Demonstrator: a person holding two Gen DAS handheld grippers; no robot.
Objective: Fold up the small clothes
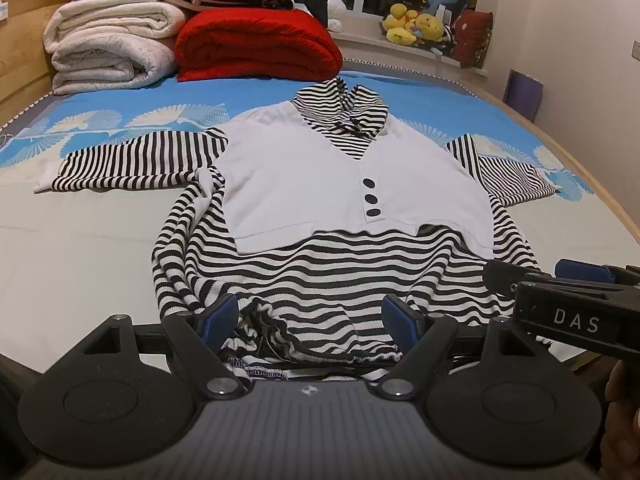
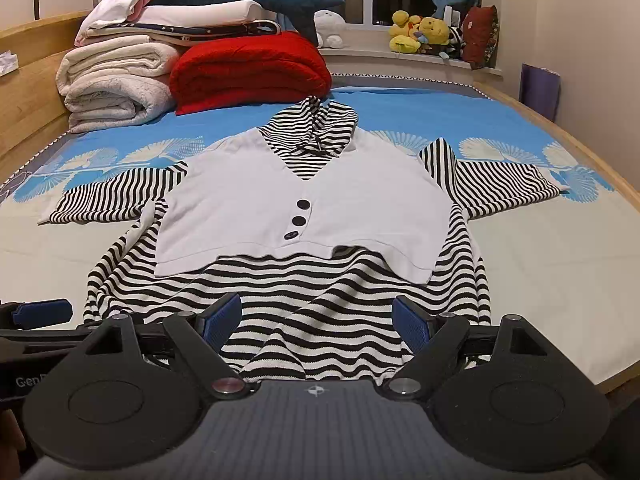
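Observation:
A small black-and-white striped hooded top with a white vest front (image 1: 320, 184) and three black buttons lies face up on the bed, sleeves spread left and right; it also shows in the right wrist view (image 2: 280, 208). My left gripper (image 1: 310, 322) is open, its blue pads either side of the bunched hem (image 1: 304, 332). My right gripper (image 2: 318, 320) is open over the hem's right part (image 2: 320, 344). The right gripper also shows at the right edge of the left wrist view (image 1: 560, 276).
Folded white quilts (image 1: 108, 44) and a red blanket (image 1: 256, 44) are stacked at the bed's far left. Plush toys (image 1: 416, 24) sit on the windowsill. The wooden bed frame (image 1: 580, 152) runs along the right. A blue patterned sheet (image 1: 120, 120) covers the far half.

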